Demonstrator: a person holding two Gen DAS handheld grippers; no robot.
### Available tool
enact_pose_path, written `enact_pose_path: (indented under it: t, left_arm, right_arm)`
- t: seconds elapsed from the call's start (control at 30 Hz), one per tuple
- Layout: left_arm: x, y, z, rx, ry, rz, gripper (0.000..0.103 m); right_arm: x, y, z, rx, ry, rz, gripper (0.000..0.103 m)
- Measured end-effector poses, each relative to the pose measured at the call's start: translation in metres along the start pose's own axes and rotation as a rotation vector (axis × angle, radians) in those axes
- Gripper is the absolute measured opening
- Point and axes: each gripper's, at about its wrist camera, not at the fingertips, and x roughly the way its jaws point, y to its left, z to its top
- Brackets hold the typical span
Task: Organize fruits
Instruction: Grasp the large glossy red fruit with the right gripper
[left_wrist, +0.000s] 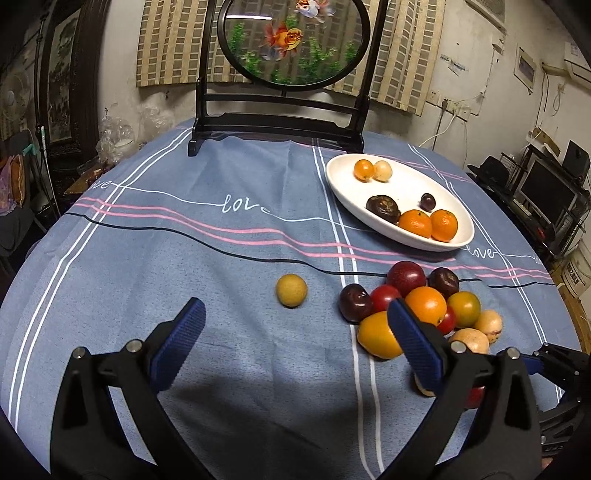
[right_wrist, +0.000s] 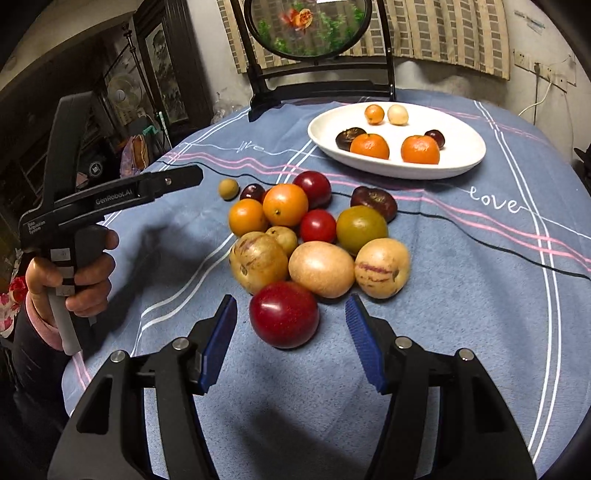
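Observation:
A white oval plate holds several fruits, among them two oranges. A pile of loose fruit lies on the blue cloth. A small yellow-green fruit lies apart, left of the pile. My left gripper is open and empty, just short of that small fruit. My right gripper is open, its jaws on either side of a red plum at the pile's near edge, not touching it.
A black stand with a round goldfish picture stands at the table's back edge. The blue tablecloth covers a round table. The left gripper's body and the hand holding it show in the right wrist view.

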Motion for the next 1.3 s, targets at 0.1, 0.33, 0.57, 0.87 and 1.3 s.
enact_pose_path:
  t: [0.1,0.33,0.57,0.87,1.3]
  left_arm:
    - [0.0,-0.002,-0.001,0.006,0.001,-0.001,0.1]
    - [-0.002,-0.006,-0.003,0.029,-0.008,-0.002,0.1]
    - [-0.001,-0.006,-0.002,0.024,0.004,-0.009,0.1]
    - [0.001,-0.005,-0.003,0.026,0.007,0.004,0.1]
    - [0.005,-0.008,-0.005,0.037,0.033,-0.012,0.1]
  right_arm:
    - [0.004,-0.001,-0.002,0.009,0.017,0.011,0.057]
    - [0.012,-0.005,-0.002,0.042,0.052,0.039,0.053]
    - [0.02,-0.004,0.001,0.055,0.082,0.064,0.051]
    - [0.022,-0.005,0.002,0.065,0.084,0.066,0.044]
    - [-0.014,-0.028,0.004,0.146,-0.057,0.097,0.043]
